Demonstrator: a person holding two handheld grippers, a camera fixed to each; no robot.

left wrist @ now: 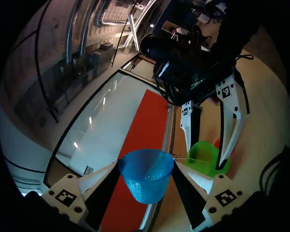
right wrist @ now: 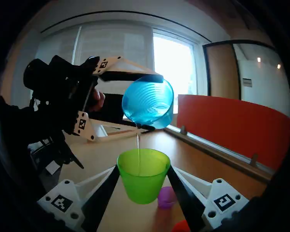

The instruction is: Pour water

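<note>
In the left gripper view my left gripper [left wrist: 146, 170] is shut on a clear blue cup [left wrist: 147, 181], tipped over so the whole room looks tilted. Beyond it my right gripper [left wrist: 207, 158] is shut on a green cup [left wrist: 203, 154]. In the right gripper view the green cup [right wrist: 144, 178] stands upright between my right gripper's [right wrist: 144, 170] fingers. The blue cup [right wrist: 149, 101] hangs tilted just above it, clamped by the left gripper [right wrist: 150, 102] and a hand. A thin stream of water [right wrist: 138, 149] runs from the blue cup's lip down into the green cup.
Below the cups is a wooden table [right wrist: 106, 154]. A small purple cup [right wrist: 167, 197] and a red object [right wrist: 181, 226] stand on it under the green cup. A red partition [right wrist: 237, 123] lines the table's far edge, with glass walls and a bright window [right wrist: 172, 65] behind.
</note>
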